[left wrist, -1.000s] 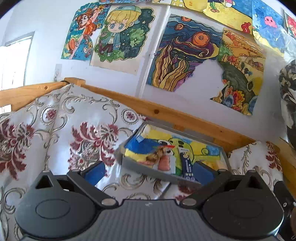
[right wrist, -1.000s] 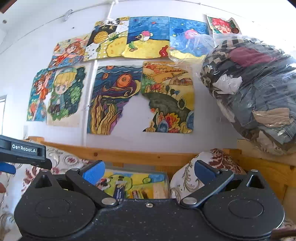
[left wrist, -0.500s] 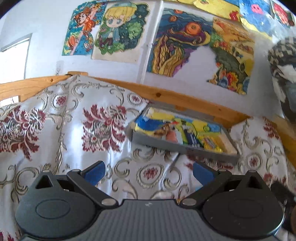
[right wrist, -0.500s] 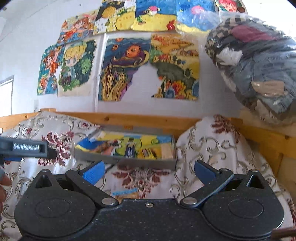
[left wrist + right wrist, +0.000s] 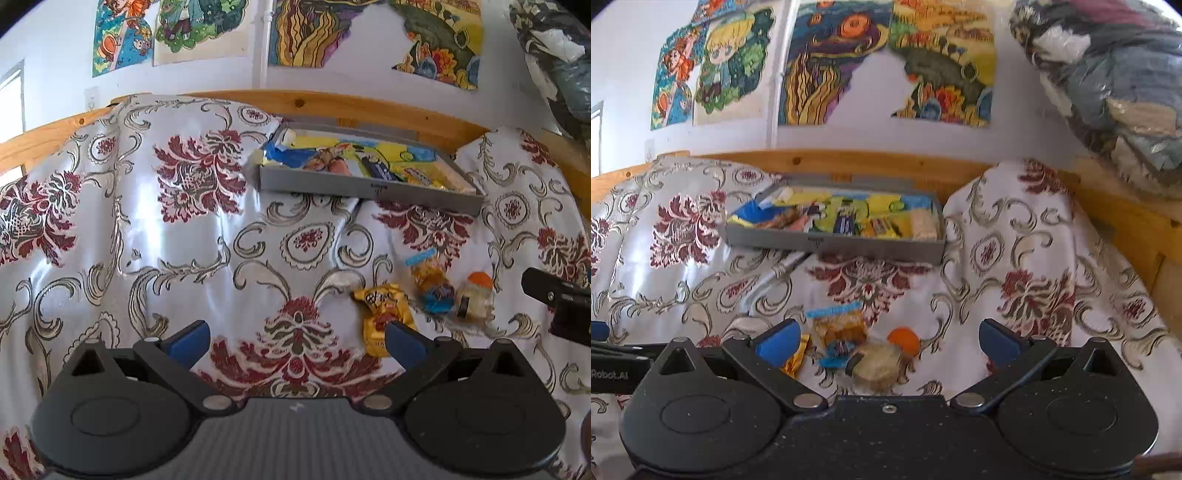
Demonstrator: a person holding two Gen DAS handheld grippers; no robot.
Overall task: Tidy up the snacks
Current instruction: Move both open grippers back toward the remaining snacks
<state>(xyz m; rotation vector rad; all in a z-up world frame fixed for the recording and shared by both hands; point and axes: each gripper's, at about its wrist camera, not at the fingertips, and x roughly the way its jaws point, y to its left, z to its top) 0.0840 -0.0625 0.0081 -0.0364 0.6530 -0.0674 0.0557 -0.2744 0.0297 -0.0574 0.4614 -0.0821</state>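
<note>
1. Three small snacks are seen on the flowery bed cover (image 5: 207, 236): a gold packet (image 5: 382, 314), a clear bag (image 5: 840, 334) and an orange-capped tub (image 5: 882, 360)
2. The grey tray (image 5: 834, 243) is set further back, already filled with snacks
3. The left hand-held gripper (image 5: 297, 338) and the right hand-held gripper (image 5: 886, 341) are both held wide, with nothing in them
4. The packets are likely light, crinkly and slippery, so they are best pinched across the middle

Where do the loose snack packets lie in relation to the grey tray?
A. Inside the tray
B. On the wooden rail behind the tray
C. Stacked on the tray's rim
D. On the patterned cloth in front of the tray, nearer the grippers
D: the yellow packet, the clear packet and the orange-capped snack lie on the patterned cloth, apart from the grey tray.
</note>
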